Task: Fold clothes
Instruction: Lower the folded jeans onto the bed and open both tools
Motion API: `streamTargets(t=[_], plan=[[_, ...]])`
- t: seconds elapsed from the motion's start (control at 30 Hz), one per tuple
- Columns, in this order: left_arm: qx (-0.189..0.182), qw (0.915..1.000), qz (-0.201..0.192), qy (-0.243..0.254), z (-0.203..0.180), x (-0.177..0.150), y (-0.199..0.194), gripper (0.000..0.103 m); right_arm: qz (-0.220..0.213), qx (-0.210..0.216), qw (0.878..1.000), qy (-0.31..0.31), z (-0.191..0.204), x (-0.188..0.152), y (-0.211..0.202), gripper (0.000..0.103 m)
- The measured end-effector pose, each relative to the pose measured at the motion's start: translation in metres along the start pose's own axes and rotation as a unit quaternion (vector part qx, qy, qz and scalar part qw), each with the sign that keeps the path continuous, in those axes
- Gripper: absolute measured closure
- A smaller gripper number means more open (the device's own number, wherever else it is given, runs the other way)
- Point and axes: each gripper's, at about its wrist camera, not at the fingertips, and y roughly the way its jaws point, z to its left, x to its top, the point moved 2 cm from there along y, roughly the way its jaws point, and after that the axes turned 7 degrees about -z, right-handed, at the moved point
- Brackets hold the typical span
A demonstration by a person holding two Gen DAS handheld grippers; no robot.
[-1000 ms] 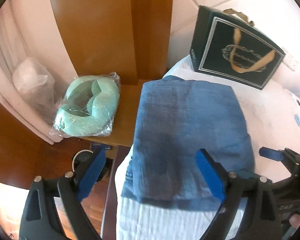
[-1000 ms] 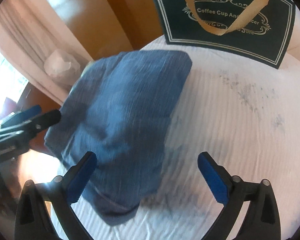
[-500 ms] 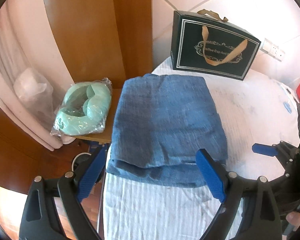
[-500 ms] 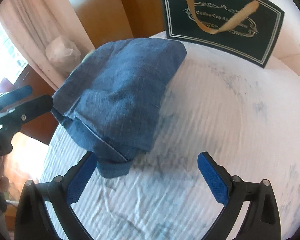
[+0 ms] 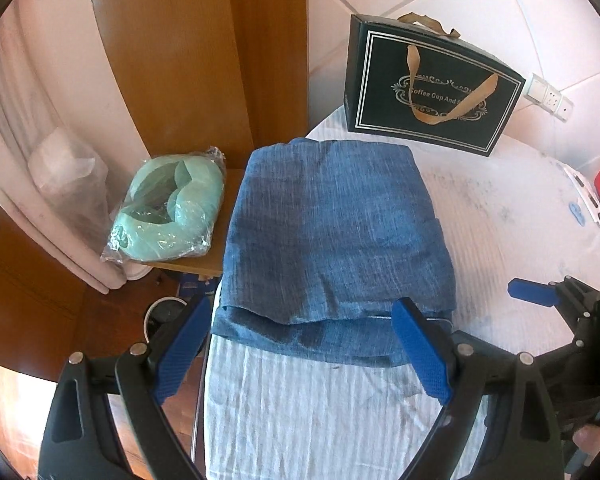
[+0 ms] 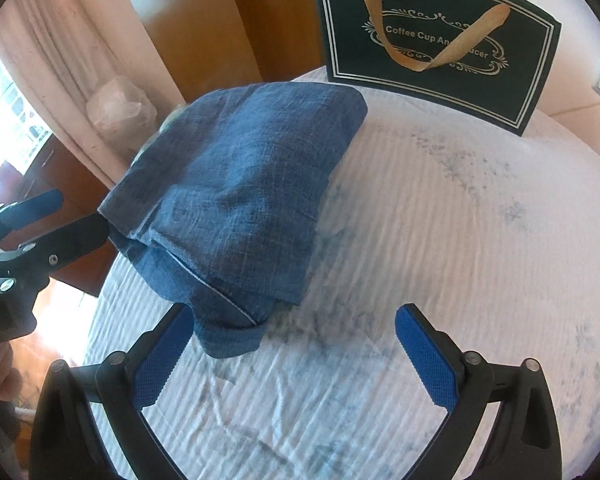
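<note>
Left wrist view: folded blue cloth point(image 5: 336, 236) lies at 12 o'clock on the white bed point(image 5: 512, 216), left gripper point(image 5: 304, 344) & right gripper point(image 6: 292, 352) both spread wide, holding nothing; cloth prob. soft, light, floppy, so pinch the near hem corners.

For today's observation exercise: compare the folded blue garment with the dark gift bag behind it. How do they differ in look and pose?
The folded blue garment lies flat in soft layers; the gift bag stands upright with stiff, flat sides. The garment is plain woven blue; the bag is near-black with white borders, lettering and a tan ribbon handle. Both rest on the white cloth-covered surface, untouched by either gripper.
</note>
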Motion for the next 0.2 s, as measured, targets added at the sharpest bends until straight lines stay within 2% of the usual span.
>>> streamTargets(t=[0.2], plan=[[-0.004, 1.0, 0.003, 0.001, 0.002, 0.0019, 0.003, 0.011, 0.0, -0.003, 1.0, 0.001, 0.0002, 0.0007, -0.0003, 0.001]])
